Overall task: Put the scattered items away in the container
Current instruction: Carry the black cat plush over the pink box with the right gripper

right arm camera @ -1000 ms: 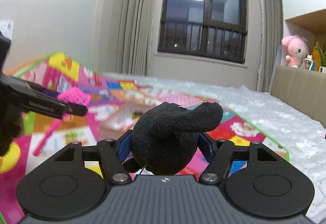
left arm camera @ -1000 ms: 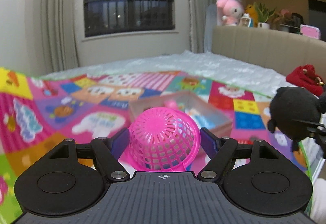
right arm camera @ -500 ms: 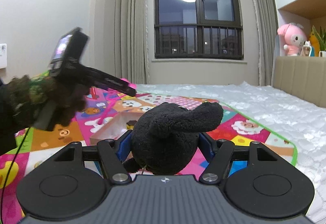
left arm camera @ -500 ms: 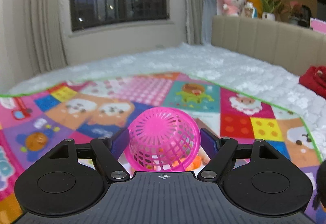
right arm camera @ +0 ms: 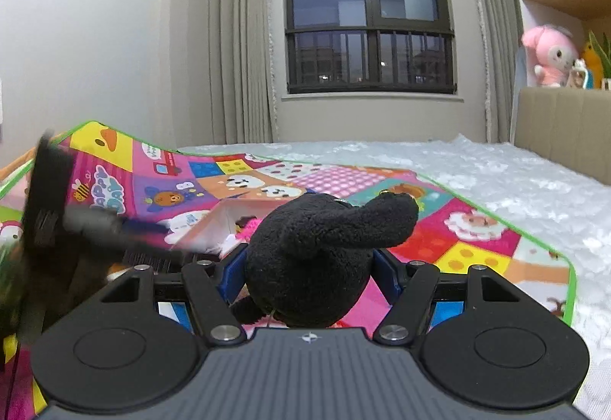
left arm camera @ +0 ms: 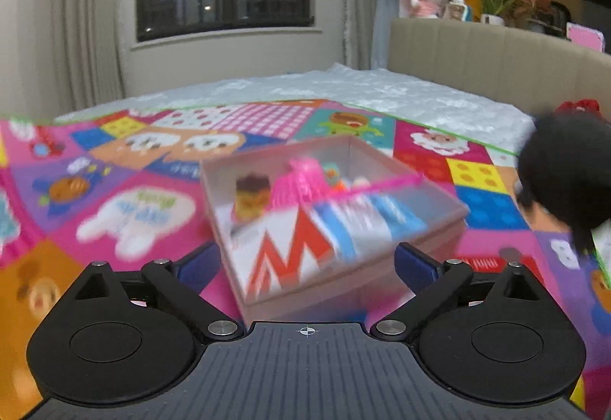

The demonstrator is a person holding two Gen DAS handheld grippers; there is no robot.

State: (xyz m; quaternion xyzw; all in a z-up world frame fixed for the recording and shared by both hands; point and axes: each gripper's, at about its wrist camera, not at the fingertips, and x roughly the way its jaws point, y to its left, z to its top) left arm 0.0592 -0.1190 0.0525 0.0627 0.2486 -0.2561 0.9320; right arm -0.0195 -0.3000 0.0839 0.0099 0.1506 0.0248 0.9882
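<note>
Having just spread wide, the left gripper [left arm camera: 305, 261] has empty jaws; the pink basket [left arm camera: 301, 183] it held earlier now lies, blurred, inside the box [left arm camera: 439, 225]. Right gripper [right arm camera: 310, 273] clamps the black plush [right arm camera: 317, 259] beside the box. The mat [right arm camera: 107, 190] seemingly reads "HAPPY DAY".

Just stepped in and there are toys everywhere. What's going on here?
A person with a gripper in each hand is tidying toys into a cardboard box on the play mat. The left gripper, its jaws just opened, is empty; the pink basket is now in the box. The right gripper holds a black plush toy, not yet boxed.
</note>
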